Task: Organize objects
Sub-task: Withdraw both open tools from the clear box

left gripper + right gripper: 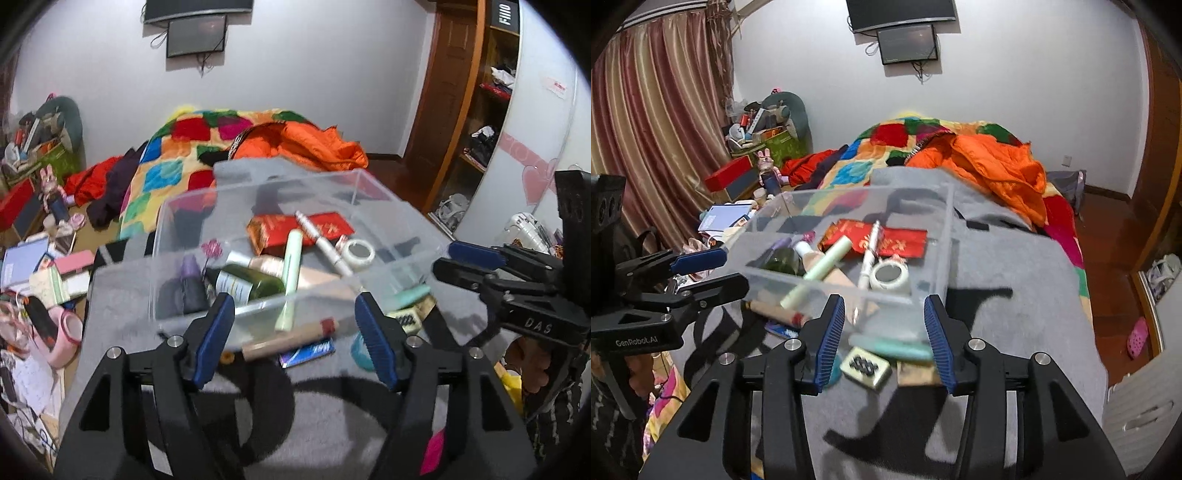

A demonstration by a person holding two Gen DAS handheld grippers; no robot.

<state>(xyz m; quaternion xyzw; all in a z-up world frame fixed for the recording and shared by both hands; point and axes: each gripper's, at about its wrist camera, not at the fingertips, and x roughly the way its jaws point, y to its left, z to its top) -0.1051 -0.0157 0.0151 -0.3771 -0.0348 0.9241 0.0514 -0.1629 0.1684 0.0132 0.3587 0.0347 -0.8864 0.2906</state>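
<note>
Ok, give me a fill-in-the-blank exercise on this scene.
1. The clear plastic box sits on a ____ blanket.
2. The roll of white tape lies ____ the box.
3. The jaws of the left gripper stand ____, with nothing between them.
4. The jacket on the bed is ____.

Missing words: grey; inside; open; orange
</note>
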